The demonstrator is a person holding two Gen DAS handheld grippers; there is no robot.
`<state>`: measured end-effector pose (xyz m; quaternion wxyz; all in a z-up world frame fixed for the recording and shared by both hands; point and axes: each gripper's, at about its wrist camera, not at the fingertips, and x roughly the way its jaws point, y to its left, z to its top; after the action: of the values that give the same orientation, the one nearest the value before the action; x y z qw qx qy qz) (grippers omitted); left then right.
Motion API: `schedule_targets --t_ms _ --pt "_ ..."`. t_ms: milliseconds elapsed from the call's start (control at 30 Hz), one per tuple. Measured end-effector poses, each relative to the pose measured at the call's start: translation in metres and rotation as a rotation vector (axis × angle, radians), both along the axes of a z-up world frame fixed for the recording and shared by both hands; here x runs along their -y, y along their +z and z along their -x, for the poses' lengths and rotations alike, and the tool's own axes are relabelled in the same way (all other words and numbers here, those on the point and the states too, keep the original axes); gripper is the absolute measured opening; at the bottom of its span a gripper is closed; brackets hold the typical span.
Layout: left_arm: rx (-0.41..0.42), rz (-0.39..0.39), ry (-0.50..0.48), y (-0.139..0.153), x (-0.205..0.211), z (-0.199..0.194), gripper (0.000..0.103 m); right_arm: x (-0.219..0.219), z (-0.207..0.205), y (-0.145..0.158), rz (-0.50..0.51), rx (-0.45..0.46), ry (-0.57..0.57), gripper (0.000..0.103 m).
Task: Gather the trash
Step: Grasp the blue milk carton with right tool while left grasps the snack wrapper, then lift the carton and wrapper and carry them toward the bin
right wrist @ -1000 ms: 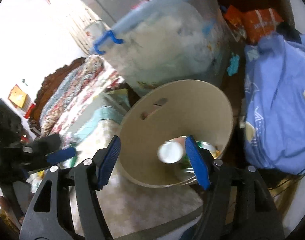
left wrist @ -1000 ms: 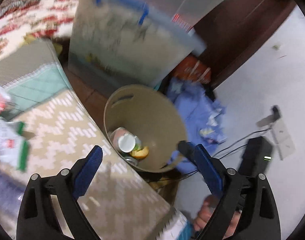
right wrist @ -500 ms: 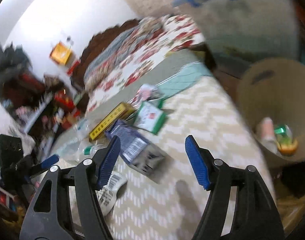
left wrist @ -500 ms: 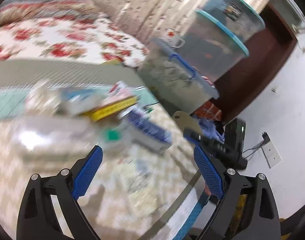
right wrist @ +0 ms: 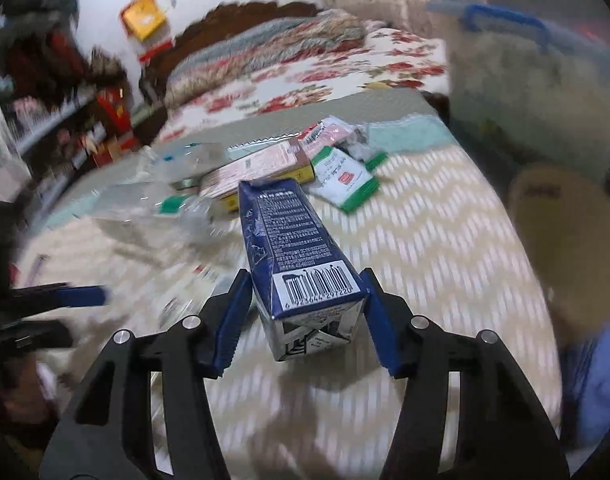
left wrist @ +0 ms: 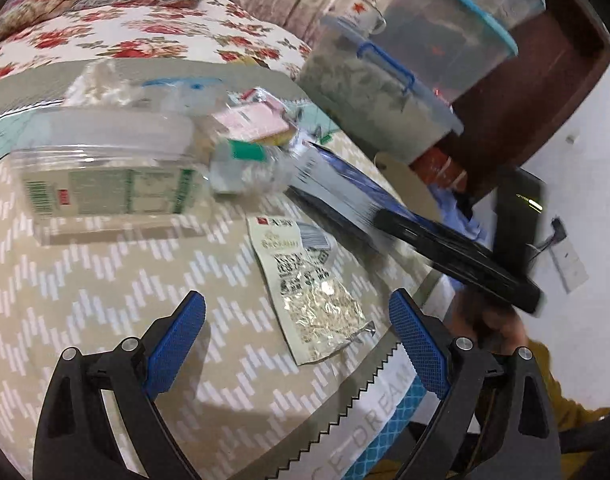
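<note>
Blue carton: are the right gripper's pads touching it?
Touching. In the right wrist view both pads of the closing right gripper sit against the sides of the blue carton, with no gap visible.

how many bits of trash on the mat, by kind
cartons and boxes: 2, blue carton, pink-and-yellow box
packets and wrappers: 3, green-and-white packet, pink packet, foil wrapper
clear plastic containers: 2, jar, crumpled bottle
total: 7

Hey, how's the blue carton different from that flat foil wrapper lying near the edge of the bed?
The blue carton is a boxy, dark blue pack with a barcode; the foil wrapper is flat, white and crinkly silver. The carton sits between the closing right claw; the wrapper lies free, ahead of the open left claw. Both are printed packaging on the zigzag bedcover.
</note>
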<state>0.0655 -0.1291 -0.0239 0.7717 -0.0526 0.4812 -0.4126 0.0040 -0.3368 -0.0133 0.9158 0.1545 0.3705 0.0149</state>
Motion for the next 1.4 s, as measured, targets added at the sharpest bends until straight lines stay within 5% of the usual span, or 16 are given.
schedule_targets --t_ms 300,367,400,600,833,967,1033,1100,1400 --pt "0.113 -0.197 -0.025 -0.023 0.065 0.007 0.088 -0.014 0.115 -0.018 0.024 0.022 -0.208 0.061" --pt "0.158 -0.236 -0.023 -0.024 0.072 0.009 0.071 -0.019 0.119 -0.018 0.03 0.039 -0.188 0.079" --pt "0.175 -0.249 -0.035 -0.024 0.074 0.011 0.059 -0.019 0.119 -0.017 0.042 0.048 -0.185 0.081" --pt "0.183 -0.227 -0.097 -0.019 0.059 0.028 0.052 -0.023 0.093 -0.014 0.067 0.057 -0.158 0.085" --pt "0.145 -0.151 -0.124 -0.019 0.027 0.045 0.053 -0.03 0.076 -0.029 0.069 0.018 -0.159 0.082" --pt "0.135 -0.169 -0.085 -0.022 0.024 0.042 0.057 -0.028 0.081 -0.033 0.08 0.007 -0.205 0.053" --pt "0.131 -0.168 -0.071 -0.022 0.025 0.042 0.077 -0.026 0.085 -0.033 0.051 0.016 -0.217 0.053" --pt "0.148 -0.187 -0.048 -0.022 0.026 0.043 0.084 -0.028 0.089 -0.033 0.044 0.021 -0.228 0.053" --pt "0.228 -0.249 -0.048 -0.025 0.034 0.054 0.084 -0.048 0.093 -0.032 0.049 0.035 -0.198 0.065"
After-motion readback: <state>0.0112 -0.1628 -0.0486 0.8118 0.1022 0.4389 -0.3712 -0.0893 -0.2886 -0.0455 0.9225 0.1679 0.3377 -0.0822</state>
